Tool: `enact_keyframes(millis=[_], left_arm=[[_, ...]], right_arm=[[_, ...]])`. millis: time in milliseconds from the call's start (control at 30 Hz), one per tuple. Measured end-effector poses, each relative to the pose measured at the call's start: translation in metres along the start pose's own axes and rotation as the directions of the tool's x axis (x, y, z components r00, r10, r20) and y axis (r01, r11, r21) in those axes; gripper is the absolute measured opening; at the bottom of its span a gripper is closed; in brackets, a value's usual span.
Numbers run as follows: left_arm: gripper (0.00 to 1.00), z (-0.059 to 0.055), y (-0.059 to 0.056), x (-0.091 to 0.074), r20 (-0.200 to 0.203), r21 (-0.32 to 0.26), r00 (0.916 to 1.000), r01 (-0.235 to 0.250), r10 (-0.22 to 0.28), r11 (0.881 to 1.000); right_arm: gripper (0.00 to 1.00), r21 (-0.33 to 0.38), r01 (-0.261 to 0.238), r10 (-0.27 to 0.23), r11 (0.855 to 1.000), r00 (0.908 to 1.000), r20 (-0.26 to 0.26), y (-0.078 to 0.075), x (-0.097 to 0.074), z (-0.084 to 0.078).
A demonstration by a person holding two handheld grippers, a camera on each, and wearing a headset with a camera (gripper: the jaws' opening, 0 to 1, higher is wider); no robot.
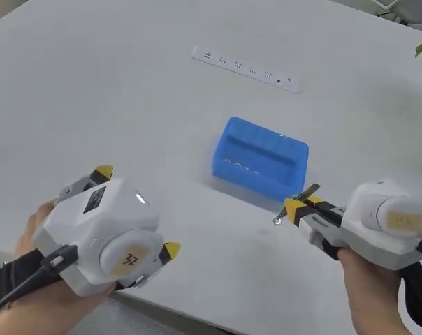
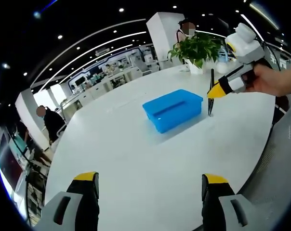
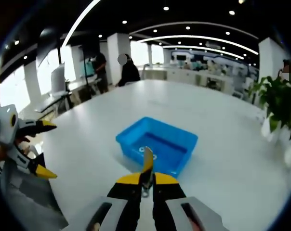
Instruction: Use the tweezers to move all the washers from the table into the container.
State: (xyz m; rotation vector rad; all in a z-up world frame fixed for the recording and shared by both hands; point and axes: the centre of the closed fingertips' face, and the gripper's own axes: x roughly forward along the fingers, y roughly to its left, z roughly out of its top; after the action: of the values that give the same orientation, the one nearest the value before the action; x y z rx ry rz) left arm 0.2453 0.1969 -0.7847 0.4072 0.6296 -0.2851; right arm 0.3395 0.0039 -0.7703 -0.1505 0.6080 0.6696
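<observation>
A white power strip (image 1: 246,68) lay toward the far edge of the white table (image 1: 92,91), well apart from the work. In the left gripper view a potted plant (image 2: 196,48) stood near the table's far corner. The stretch of table between the grippers and the blue container (image 1: 260,164) was bare.

The left gripper (image 1: 136,210) was held low at the table's near edge with its jaws spread wide and nothing between them. It pointed across the table toward the container.

The right gripper (image 1: 295,207) came in from the right with its jaws pressed together on the tweezers (image 1: 309,191). The tweezers slanted down, with their tips close to the table just beside the container's near right corner. A small glinting speck (image 1: 277,221) sat at the tips, too small to tell what it was.

The container stood in the middle of the table. It was a shallow rectangular tray, and a row of small pale washers (image 1: 239,167) lay on its floor.
</observation>
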Motion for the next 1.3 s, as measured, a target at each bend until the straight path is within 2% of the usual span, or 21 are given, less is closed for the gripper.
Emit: enact_keyframes(millis=[200,367,567,767,1000,1300], left_arm=[[0.9,0.005,0.003,-0.003,0.025,-0.016,0.9997,-0.006,0.006,1.0],[0.9,0.013,0.007,-0.008,0.073,-0.089,0.9973,0.007,-0.001,0.996],[0.91,0.019,0.002,-0.012,0.085,-0.08,0.9962,0.024,-0.017,0.997],[0.92,0.028,0.009,-0.019,0.099,-0.073,0.9949,0.025,-0.018,0.997],[0.91,0.039,0.014,-0.024,0.119,-0.093,0.9924,0.039,-0.028,0.995],[0.91,0.059,0.007,-0.028,0.148,-0.09,0.9871,0.076,-0.062,0.993]], right_arm=[[0.04,-0.017,-0.002,0.003,1.0,0.9985,0.055,-0.001,-0.002,0.028],[0.04,-0.021,0.001,0.001,1.0,0.9964,0.084,0.001,-0.001,0.041],[0.04,-0.025,0.007,-0.004,1.0,0.9934,0.115,-0.001,0.002,0.056],[0.04,-0.02,0.014,-0.011,1.0,0.991,0.133,-0.008,0.013,0.067],[0.04,-0.036,0.029,-0.025,0.999,0.9942,0.105,-0.018,0.035,0.064],[0.04,-0.036,0.019,-0.017,0.999,0.999,0.041,-0.024,0.061,0.046]])
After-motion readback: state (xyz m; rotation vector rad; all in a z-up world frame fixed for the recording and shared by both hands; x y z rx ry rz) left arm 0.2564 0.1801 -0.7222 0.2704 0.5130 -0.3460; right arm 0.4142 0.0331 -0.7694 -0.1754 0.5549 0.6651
